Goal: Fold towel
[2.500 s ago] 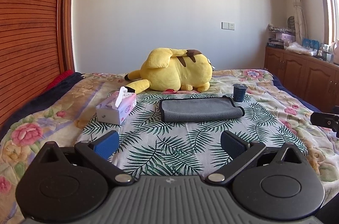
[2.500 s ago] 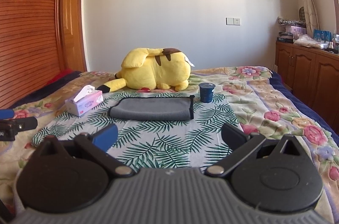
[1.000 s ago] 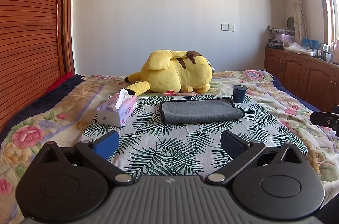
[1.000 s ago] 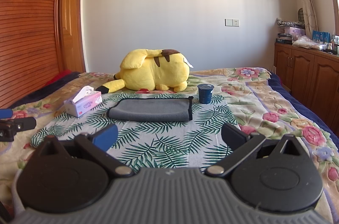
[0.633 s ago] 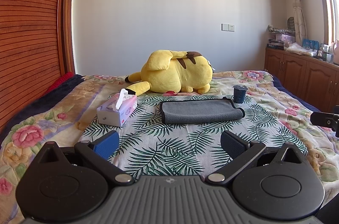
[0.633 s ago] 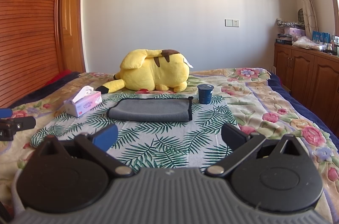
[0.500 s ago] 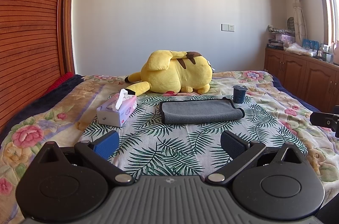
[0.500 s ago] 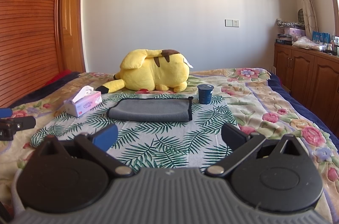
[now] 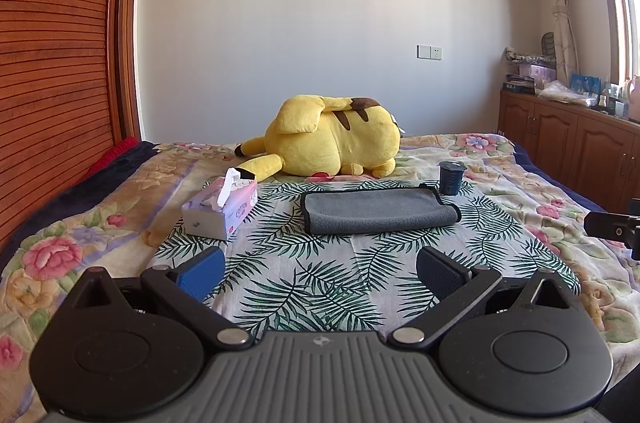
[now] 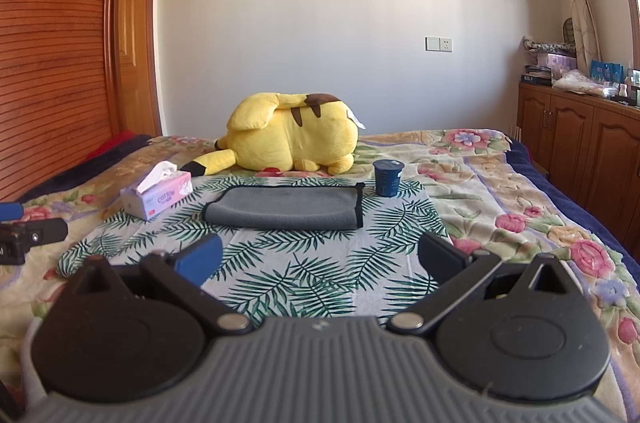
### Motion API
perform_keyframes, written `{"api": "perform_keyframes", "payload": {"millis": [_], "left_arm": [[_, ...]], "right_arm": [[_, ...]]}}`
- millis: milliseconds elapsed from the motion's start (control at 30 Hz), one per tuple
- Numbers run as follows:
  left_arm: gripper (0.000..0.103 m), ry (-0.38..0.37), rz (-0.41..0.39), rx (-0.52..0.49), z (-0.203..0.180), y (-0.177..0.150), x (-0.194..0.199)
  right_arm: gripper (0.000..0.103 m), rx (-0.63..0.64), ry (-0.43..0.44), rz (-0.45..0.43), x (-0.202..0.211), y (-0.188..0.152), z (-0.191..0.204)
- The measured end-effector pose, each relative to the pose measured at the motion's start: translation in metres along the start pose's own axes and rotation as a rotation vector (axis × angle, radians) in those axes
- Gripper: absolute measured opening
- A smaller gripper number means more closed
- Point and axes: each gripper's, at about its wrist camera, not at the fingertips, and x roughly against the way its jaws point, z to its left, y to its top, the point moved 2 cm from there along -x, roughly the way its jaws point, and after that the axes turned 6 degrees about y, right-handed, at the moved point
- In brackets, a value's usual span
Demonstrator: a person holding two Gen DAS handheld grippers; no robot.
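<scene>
**Grey towel at rest, both grippers held back and spread**

Blue-padded fingers of the left gripper (image 9: 318,269) stand wide apart with nothing between them; the right gripper (image 10: 320,259) is likewise spread and empty. Both are held low and level over the near part of the palm-leaf cloth (image 9: 320,283), pointing forward along the bed, well short of the work. Ahead lies the grey towel (image 9: 378,210), flat on the cloth and apparently doubled already, a rounded fold along its near edge and black piping at the ends. It looks soft, light and limp: it should drape rather than hold shape, so corners or a piped end edge (image 10: 359,205) offer the surest pinch. A tissue box (image 9: 222,209) sits to its left, a dark cup (image 10: 388,178) just beyond its right end, and a yellow plush toy (image 9: 332,143) behind.
</scene>
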Motion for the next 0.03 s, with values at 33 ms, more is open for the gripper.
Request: {"api": "perform_keyframes", "payload": {"millis": [33], "left_arm": [[0.085, 0.001, 0.000, 0.001, -0.0004, -0.0002, 0.0000]], "right_arm": [[0.103, 0.000, 0.000, 0.000, 0.0001, -0.0002, 0.0003]]}}
